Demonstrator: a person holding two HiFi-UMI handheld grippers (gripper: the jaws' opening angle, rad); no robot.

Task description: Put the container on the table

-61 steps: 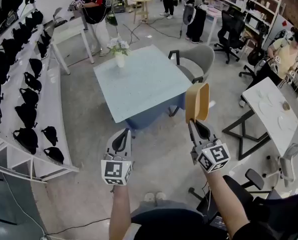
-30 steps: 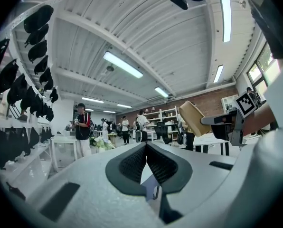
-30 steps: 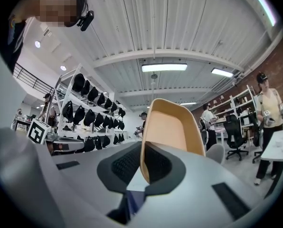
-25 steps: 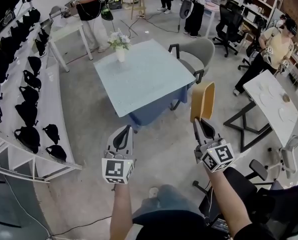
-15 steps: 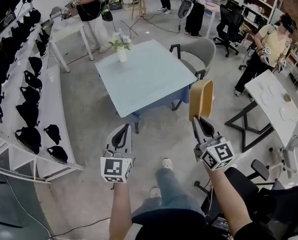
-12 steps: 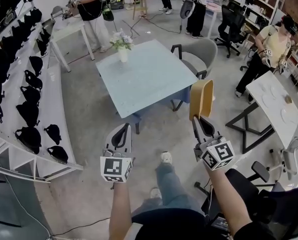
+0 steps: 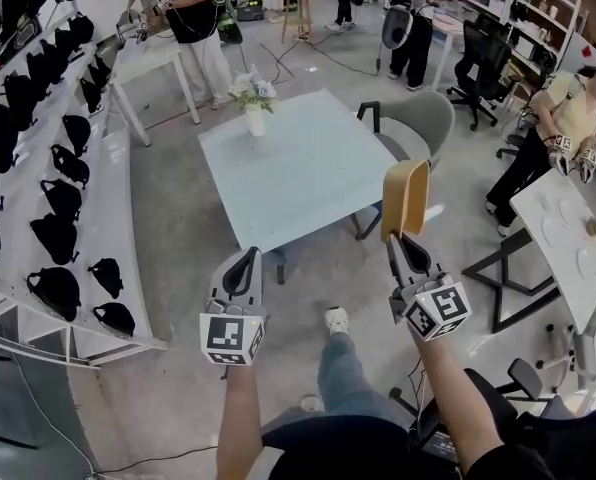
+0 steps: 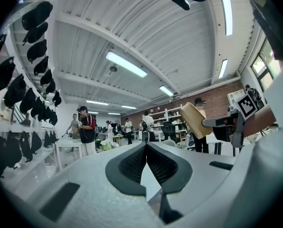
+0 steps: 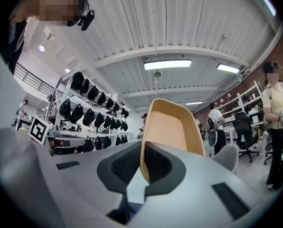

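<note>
My right gripper [image 7: 402, 240] is shut on the rim of a tan container [image 7: 404, 198], which stands upright on edge above the jaws. In the right gripper view the container [image 9: 172, 129] rises from between the closed jaws of the right gripper [image 9: 142, 167]. My left gripper [image 7: 241, 266] is shut with nothing in it; in its own view the left gripper [image 8: 146, 160] shows closed jaws. The pale blue square table [image 7: 298, 173] lies ahead, its near edge a short way beyond both grippers. A white vase of flowers [image 7: 255, 98] stands on its far left corner.
A grey chair [image 7: 418, 128] is tucked at the table's right side. Shelves with black bags [image 7: 53, 168] run along the left. A white table with plates [image 7: 573, 243] stands at the right, and an office chair [image 7: 538, 408] is near my right arm. Several people stand at the back.
I have walked toward the blue table, which now lies closer and more centred. Both grippers keep their pose, and the container stays held in the right one.
</note>
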